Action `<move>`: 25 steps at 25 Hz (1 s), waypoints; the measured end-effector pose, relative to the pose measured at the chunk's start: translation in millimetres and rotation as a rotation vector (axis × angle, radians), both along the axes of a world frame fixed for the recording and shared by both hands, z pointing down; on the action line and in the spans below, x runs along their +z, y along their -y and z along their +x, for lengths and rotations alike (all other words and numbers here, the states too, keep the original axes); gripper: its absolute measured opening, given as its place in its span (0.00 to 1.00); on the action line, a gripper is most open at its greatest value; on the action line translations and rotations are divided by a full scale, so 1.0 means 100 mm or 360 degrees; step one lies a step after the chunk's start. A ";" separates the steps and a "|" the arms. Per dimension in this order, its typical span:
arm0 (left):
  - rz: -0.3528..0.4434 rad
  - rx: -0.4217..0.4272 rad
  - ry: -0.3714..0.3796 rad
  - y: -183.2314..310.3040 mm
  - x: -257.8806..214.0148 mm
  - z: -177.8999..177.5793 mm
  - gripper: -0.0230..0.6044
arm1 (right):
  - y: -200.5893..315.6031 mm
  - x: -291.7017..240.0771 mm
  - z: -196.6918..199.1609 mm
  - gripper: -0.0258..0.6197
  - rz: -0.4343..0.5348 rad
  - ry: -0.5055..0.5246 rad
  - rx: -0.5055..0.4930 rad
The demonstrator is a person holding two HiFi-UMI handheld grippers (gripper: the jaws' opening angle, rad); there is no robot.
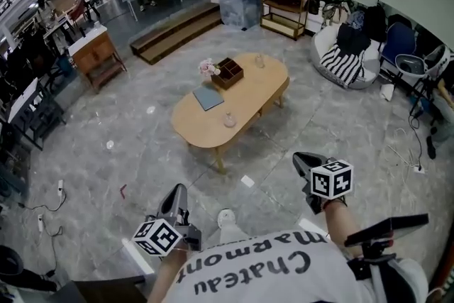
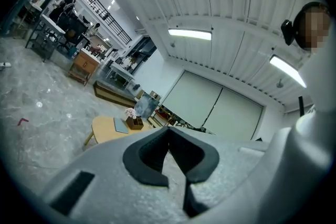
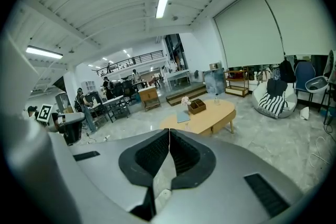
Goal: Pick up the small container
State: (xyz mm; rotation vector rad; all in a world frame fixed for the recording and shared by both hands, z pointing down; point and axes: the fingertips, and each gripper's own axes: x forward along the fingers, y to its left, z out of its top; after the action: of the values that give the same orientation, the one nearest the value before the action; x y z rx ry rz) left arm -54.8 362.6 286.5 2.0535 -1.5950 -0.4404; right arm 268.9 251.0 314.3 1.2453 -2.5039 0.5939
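A small clear container (image 1: 229, 120) stands near the front end of the oval wooden table (image 1: 191, 125), well ahead of both grippers. A second small glass (image 1: 259, 62) stands at the table's far end. My left gripper (image 1: 175, 196) is low at the left, above the floor and short of the table, shut with nothing between its jaws. My right gripper (image 1: 303, 161) is at the right, also short of the table, shut and empty. In the left gripper view the fingertips (image 2: 169, 129) meet, and the table (image 2: 105, 128) lies far ahead. The right gripper view shows its gripper (image 3: 169, 131) closed in front of the table (image 3: 210, 119).
On the table are a brown divided box (image 1: 227, 72), pink flowers (image 1: 208, 68) and a grey-blue book (image 1: 208, 97). A white beanbag with a striped cushion (image 1: 344, 60) sits at the right, low wooden steps (image 1: 174, 30) at the back, cables (image 1: 415, 152) on the marble floor.
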 end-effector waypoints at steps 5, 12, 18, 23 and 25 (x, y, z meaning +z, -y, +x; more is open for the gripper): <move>0.0050 0.0007 -0.0020 0.60 -0.12 -0.36 0.06 | 0.52 -0.10 -0.34 0.06 0.0005 -0.0052 0.0017; 0.0047 0.0097 -0.0032 1.32 -0.24 -0.68 0.06 | 1.17 -0.30 -0.87 0.06 0.0042 -0.0038 0.0020; 0.0072 0.0142 0.0024 1.81 -0.34 -1.03 0.06 | 1.64 -0.38 -1.17 0.06 0.0057 0.0026 0.0095; 0.0060 0.0167 0.0101 2.10 -0.27 -1.29 0.06 | 2.01 -0.33 -1.46 0.06 0.0013 0.0162 0.0143; 0.0048 0.0162 0.0098 2.20 -0.23 -1.38 0.06 | 2.11 -0.33 -1.56 0.06 0.0003 0.0175 0.0133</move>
State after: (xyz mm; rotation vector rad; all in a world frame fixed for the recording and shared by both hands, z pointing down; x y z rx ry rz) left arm -192.6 142.6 263.5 2.1790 -1.5190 -0.3697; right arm 113.3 39.9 281.5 1.3587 -2.5510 0.6979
